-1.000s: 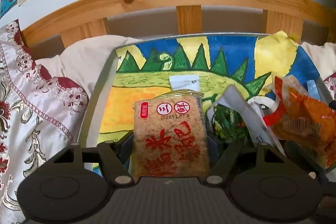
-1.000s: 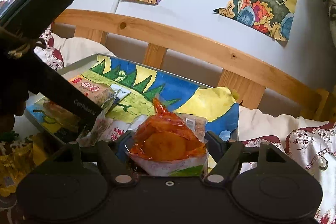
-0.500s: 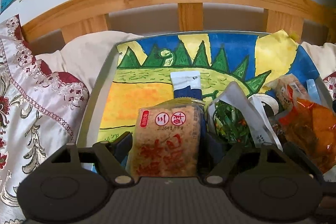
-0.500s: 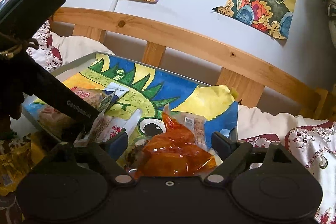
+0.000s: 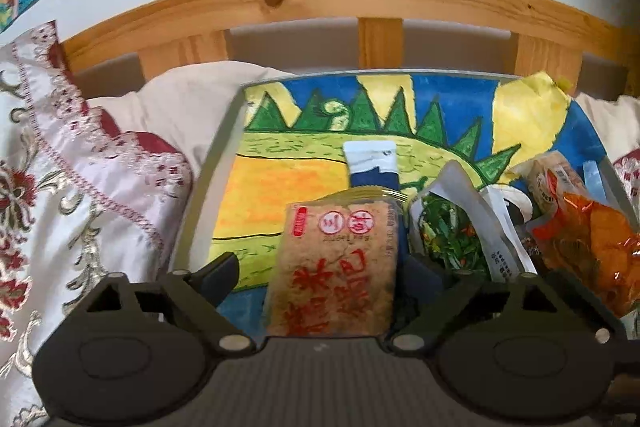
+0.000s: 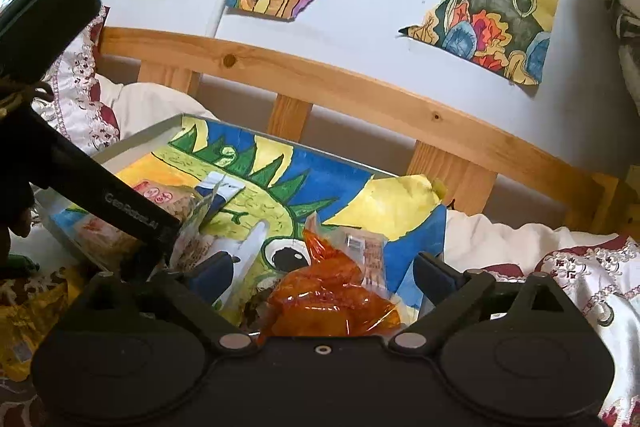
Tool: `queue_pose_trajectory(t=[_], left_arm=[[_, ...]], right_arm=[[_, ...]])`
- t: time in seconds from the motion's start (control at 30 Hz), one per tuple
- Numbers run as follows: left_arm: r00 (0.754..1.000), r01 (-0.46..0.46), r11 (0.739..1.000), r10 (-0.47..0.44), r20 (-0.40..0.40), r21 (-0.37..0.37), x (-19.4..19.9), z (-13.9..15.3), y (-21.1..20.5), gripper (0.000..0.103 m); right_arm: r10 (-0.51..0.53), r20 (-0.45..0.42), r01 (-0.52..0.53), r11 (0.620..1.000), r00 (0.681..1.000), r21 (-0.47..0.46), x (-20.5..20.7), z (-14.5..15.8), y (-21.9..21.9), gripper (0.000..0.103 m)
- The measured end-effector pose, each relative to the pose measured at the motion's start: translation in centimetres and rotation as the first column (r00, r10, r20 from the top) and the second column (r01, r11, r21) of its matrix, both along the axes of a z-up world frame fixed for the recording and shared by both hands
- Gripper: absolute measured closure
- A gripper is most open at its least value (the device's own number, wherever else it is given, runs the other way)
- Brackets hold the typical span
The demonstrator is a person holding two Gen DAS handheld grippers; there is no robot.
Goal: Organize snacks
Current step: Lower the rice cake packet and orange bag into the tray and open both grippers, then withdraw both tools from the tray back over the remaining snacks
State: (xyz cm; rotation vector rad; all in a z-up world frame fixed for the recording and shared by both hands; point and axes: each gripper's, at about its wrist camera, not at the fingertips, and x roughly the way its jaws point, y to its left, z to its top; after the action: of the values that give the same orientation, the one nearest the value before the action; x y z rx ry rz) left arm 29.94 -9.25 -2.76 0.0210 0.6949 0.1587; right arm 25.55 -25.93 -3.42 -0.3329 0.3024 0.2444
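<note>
Our left claw [image 5: 320,267] and right claw [image 6: 324,271] both gape open, apparently releasing the tan rice-cracker pack [image 5: 336,267] and orange snack bag [image 6: 332,295] onto the painted tray [image 5: 208,187] to gather them.

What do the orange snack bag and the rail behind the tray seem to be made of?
The orange snack bag looks like thin glossy translucent plastic film: it crinkles and glints. The rail looks like pale, smooth-finished wood, probably pine, showing knots and grain.
</note>
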Motion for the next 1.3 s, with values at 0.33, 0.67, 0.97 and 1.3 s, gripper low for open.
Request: queue_pose_trajectory(t=[0.33,0.67,0.97,1.3], left_arm=[[0.994,-0.047,0.994,0.056,0.090,-0.097,-4.3,2.8,2.7,0.001],[0.982,-0.057,0.985,0.084,0.168,-0.162,-10.6,4.8,4.6,0.001],[0.974,-0.041,0.985,0.077,0.214,-0.167,-16.8,5.4,6.1,0.001],[0.980,-0.031,0.985,0.064,0.190,-0.169,-21.6,4.4,7.3,0.001]], right_arm=[[-0.001,0.038,0.000,1.000,0.999,0.029,-2.9,2.4,0.1,0.001],[-0.026,0.078,0.019,0.995,0.997,0.094,-7.9,5.7,-0.3,0.001],[-0.018,0.056,0.012,0.994,0.998,0.110,-13.0,6.8,0.1,0.001],[-0.031,-0.016,0.033,0.991,0.999,0.129,-17.5,6.8,-0.4,0.001]])
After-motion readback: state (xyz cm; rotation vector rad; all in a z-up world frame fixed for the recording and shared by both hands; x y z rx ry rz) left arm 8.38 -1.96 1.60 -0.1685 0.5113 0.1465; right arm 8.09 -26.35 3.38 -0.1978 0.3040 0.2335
